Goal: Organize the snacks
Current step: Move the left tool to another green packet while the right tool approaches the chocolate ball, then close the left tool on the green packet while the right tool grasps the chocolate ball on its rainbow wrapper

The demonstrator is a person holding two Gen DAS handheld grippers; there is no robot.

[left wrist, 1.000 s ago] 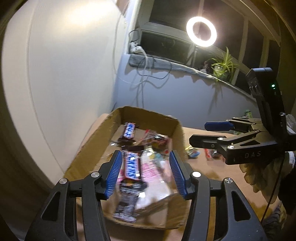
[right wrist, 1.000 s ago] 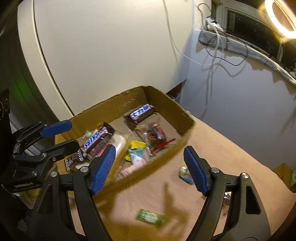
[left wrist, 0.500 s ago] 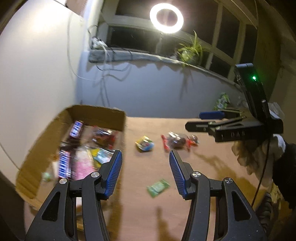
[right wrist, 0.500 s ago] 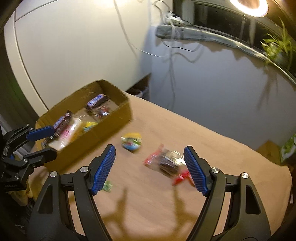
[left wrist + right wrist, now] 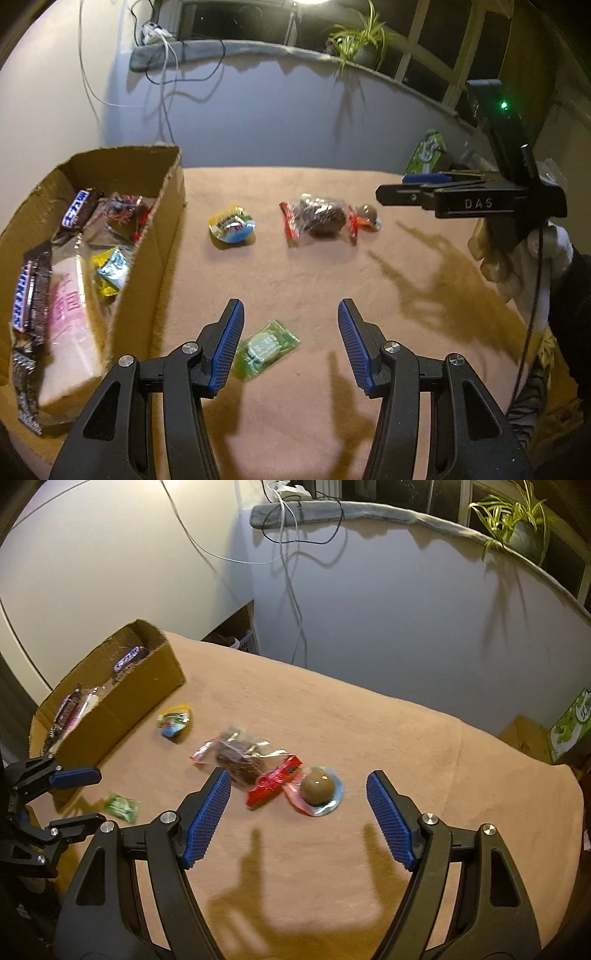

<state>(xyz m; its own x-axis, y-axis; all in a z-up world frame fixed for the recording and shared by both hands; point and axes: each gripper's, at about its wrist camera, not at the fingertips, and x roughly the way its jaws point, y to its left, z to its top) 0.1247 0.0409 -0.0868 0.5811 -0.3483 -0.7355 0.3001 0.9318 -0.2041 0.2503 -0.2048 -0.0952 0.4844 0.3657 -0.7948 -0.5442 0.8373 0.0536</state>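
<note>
Left wrist view: left gripper [image 5: 291, 345] spread, empty, green packet [image 5: 266, 348] between pads. Right gripper [image 5: 298, 821] spread, empty. Risk: thin packet slid along cloth [image 5: 295, 273] toward box [image 5: 162, 221], not gripped.

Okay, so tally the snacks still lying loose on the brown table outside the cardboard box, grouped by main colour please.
Green: 1, the flat green foil packet
Yellow and blue: 1, the round yellow-and-blue packet
Clear with red ends: 1, the clear bag of dark brown pieces
Brown: 1, the brown ball on a blue-and-pink wrapper
Total: 4
</note>
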